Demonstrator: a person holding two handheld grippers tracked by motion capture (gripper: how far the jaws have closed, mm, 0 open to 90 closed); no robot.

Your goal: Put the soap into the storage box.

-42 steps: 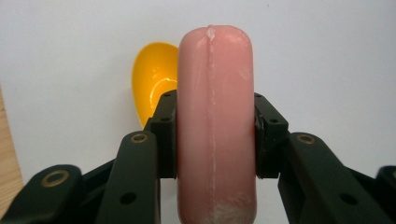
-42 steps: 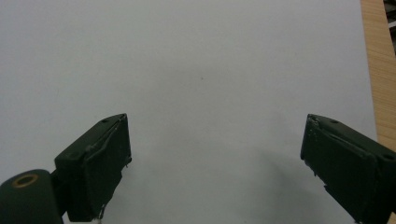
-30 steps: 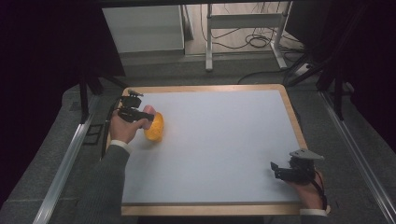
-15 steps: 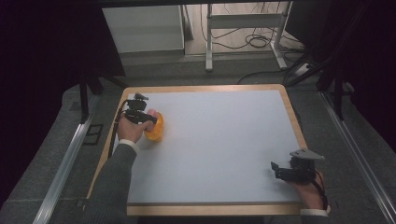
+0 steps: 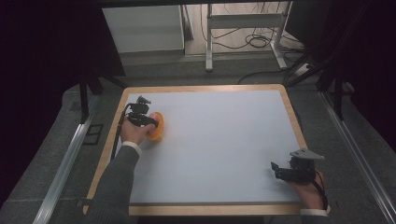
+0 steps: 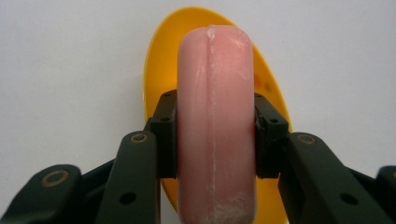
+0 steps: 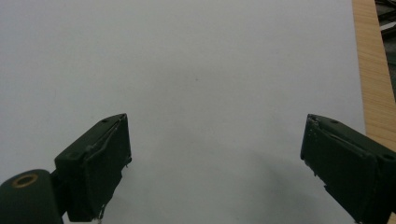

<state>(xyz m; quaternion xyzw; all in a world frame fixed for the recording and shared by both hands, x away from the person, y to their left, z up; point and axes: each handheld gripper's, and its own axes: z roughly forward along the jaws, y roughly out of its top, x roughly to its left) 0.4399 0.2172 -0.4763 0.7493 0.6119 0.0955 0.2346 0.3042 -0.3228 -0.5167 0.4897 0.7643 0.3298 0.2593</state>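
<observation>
Left gripper view looks straight along the left gripper (image 6: 215, 135), whose two black jaws are clamped on the flanks of a pink sausage-shaped piece (image 6: 215, 121), one pad pressing each long side. The piece's long axis runs directly away from the camera, in line with the jaws, its rounded far end pointing forward past the pads. Right beneath and beyond it lies a yellow oval dish (image 6: 159, 79), its own long axis matching that of the pink piece; whether the piece already touches the dish or hangs just over it cannot be told from here.

In the high view the left gripper (image 5: 148, 122) sits near the left edge of the white table (image 5: 224, 140), toward the far left corner, with the dish (image 5: 158, 128) immediately on its inboard side. The left hand is plainly the nearer one to both things.

The right gripper (image 5: 285, 170) rests well apart, near the right edge toward the near right corner; in the right gripper view its jaws (image 7: 215, 163) stand wide apart with bare table between them, holding nothing.

My judgement: the next move turns on lowering the pink piece lengthwise into the dish, keeping the two long axes aligned before letting go.
</observation>
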